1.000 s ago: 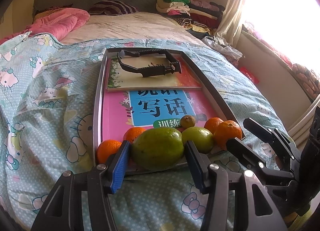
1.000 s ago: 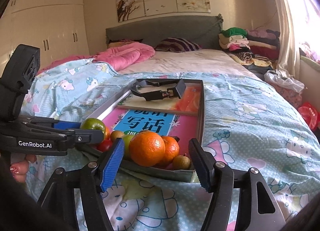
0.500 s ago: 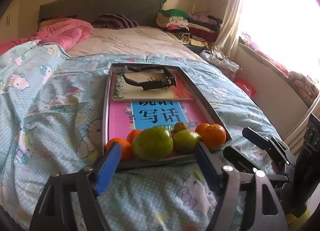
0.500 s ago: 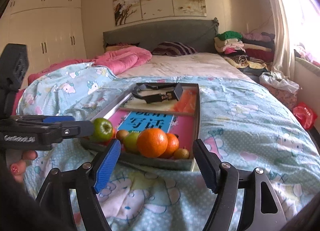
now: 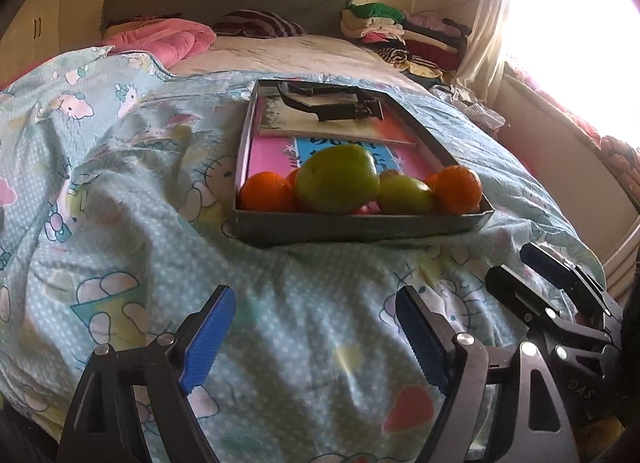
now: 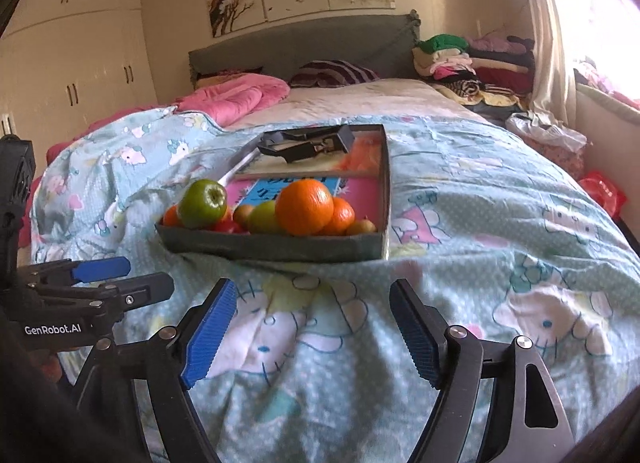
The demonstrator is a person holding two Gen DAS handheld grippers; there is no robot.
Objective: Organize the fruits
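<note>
A grey tray [image 5: 360,225] rests on the bed with fruit piled at its near end. In the left wrist view that pile has a large green apple [image 5: 338,179], a smaller green fruit [image 5: 404,195] and oranges [image 5: 266,191]. My left gripper [image 5: 314,303] hangs over the bedspread short of the tray, its jaws opening with nothing between them. In the right wrist view a big orange [image 6: 304,207] and the green apple [image 6: 202,203] top the tray [image 6: 272,249]. My right gripper [image 6: 312,295] is also back from it, its jaws opening and empty.
Two books [image 5: 352,131] and a black clamp-like tool [image 5: 332,103] fill the tray's far half. A pink quilt [image 6: 236,97] and folded clothes [image 6: 472,63] lie at the head of the bed. The wardrobe [image 6: 76,75] is on the left and the bright window on the right.
Both grippers have drawn back from the tray toward the bed's near edge and their jaws have widened. The green apple and the orange that stood between the fingers now lie in the tray.
</note>
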